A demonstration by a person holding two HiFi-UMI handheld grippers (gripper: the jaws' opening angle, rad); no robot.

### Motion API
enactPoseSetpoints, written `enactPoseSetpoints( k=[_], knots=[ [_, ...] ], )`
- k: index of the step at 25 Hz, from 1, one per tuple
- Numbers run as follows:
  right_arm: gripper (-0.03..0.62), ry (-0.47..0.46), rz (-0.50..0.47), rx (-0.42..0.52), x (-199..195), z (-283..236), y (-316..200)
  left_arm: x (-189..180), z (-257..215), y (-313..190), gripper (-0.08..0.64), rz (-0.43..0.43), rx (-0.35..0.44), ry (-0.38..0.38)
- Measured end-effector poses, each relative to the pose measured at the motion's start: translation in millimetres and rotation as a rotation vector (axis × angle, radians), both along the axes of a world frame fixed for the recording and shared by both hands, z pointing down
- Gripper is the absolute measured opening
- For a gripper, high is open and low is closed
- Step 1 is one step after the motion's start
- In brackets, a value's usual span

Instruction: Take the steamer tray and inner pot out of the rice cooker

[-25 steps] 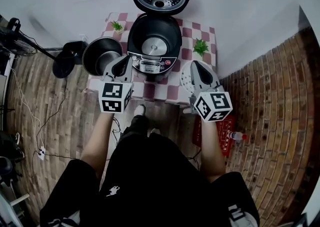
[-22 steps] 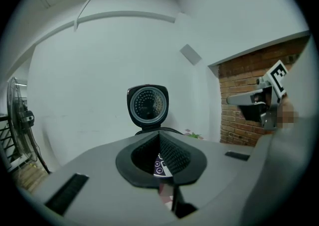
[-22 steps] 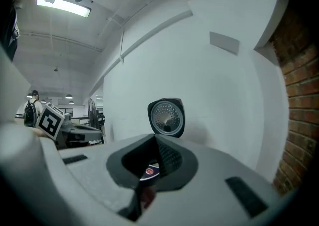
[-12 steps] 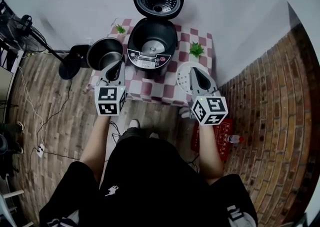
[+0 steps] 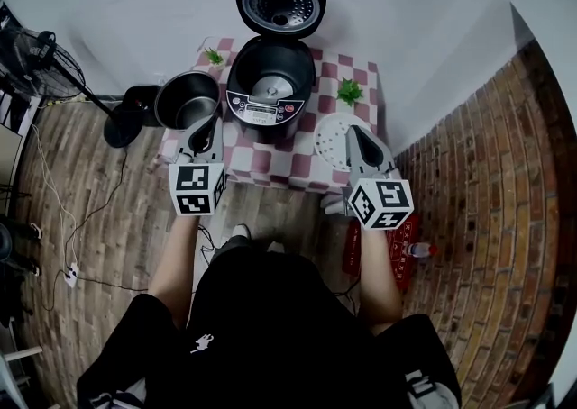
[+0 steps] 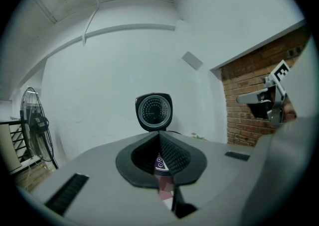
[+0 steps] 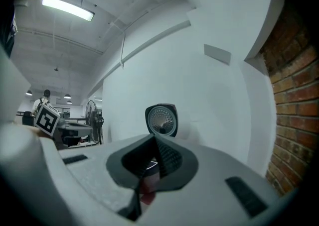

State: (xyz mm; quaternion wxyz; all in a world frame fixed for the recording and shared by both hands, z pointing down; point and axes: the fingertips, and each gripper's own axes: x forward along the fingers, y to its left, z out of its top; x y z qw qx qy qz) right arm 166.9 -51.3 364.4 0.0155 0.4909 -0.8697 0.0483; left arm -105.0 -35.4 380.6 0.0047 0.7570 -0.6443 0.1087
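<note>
Table (image 5: 270, 164) in checked cloth bears the rice cooker (image 5: 270, 83), lid raised (heating plate bared). Inner pot (image 5: 187, 99) stands just left of it; white steamer tray (image 5: 332, 139) lies at its right. Left gripper (image 5: 204, 128) and right gripper (image 5: 353, 135) hover at the near edge, jaws pressed together, holding nothing.

A small table (image 5: 270, 164) in checked cloth carries the open rice cooker (image 5: 270, 87); left of the cooker stands the metal pot (image 5: 187, 101), right of it the white steamer tray (image 5: 332, 139), with one little plant (image 5: 214, 57) at its back left and a second plant (image 5: 350, 91) at its right
</note>
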Motion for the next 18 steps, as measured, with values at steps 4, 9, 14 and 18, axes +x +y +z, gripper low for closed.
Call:
enactPoseSetpoints(
  k=[4, 9, 14, 18],
  knots=[
    [0.002, 0.005, 0.003, 0.004, 0.4, -0.8, -1.0, 3.0, -0.2, -1.1, 0.002, 0.003, 0.003, 0.002],
    [0.002, 0.011, 0.003, 0.000, 0.9, 2.0, -3.0, 7.1, 0.8, -3.8, 0.002, 0.011, 0.006, 0.006],
    [0.002, 0.013, 0.003, 0.001, -0.2, 4.6, -5.8, 5.3, 1.2, -6.0, 0.002, 0.011, 0.006, 0.009],
    [0.002, 0.018, -0.001, 0.006, -2.8, 4.2, -7.7, 3.0, 2.5, -7.6, 0.002, 0.009, 0.001, 0.012]
  ],
)
